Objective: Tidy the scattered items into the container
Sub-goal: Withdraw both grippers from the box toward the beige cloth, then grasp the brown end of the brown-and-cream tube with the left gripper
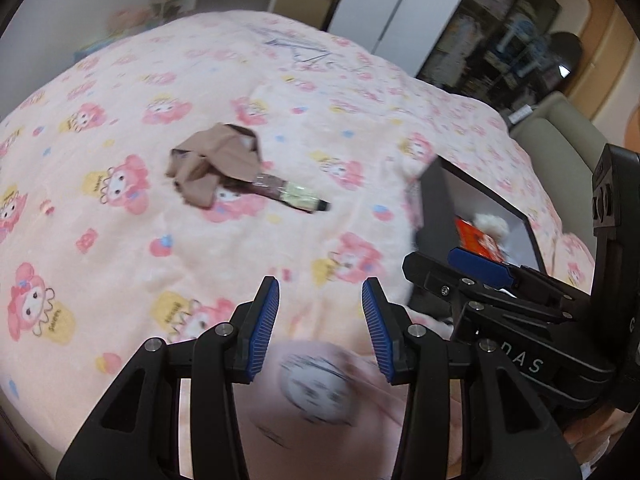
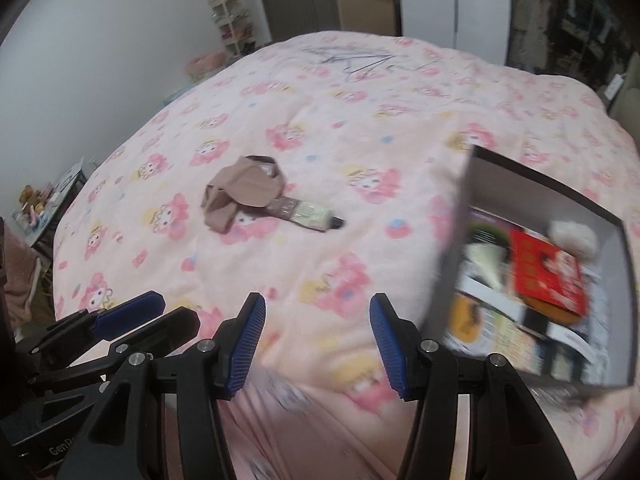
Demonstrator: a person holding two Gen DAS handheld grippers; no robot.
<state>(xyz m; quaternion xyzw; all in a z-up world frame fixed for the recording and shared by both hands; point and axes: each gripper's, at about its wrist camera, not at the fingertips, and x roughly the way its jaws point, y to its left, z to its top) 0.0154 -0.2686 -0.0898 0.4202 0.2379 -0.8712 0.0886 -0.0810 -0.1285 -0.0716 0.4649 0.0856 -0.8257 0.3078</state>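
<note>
A crumpled brown cloth lies on the pink bed, partly covering a tube with a dark cap. A dark box stands at the right and holds a red packet, a white fluffy item and printed packs. My left gripper is open and empty over the near bed, well short of the cloth. My right gripper is open and empty, left of the box. Each gripper shows at the edge of the other's view.
The pink cartoon-print blanket covers the whole bed. A shelf rack and a door stand behind. Dark shelving is at the back right. A small table with toys sits off the bed's left side.
</note>
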